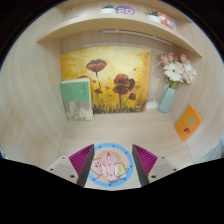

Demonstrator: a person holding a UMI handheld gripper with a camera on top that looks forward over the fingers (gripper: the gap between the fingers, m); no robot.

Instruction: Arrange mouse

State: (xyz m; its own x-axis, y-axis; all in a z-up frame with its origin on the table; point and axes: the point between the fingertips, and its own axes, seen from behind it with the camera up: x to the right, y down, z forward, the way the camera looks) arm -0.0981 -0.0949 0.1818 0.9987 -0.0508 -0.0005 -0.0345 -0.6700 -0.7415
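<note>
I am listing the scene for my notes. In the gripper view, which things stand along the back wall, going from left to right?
Green book → poppy painting → vase of flowers → orange card. The gripper is open.

Two fingers of the claw (110, 163) are seen, one on each side. Each finger (80, 160) is formed as a dark, angular body tapering toward its tip. A magenta pad (143, 158) with fine ribbed lines is fitted to each inner face. The pad edges are bordered in black. No cables, screws or markings can be made out.
</note>
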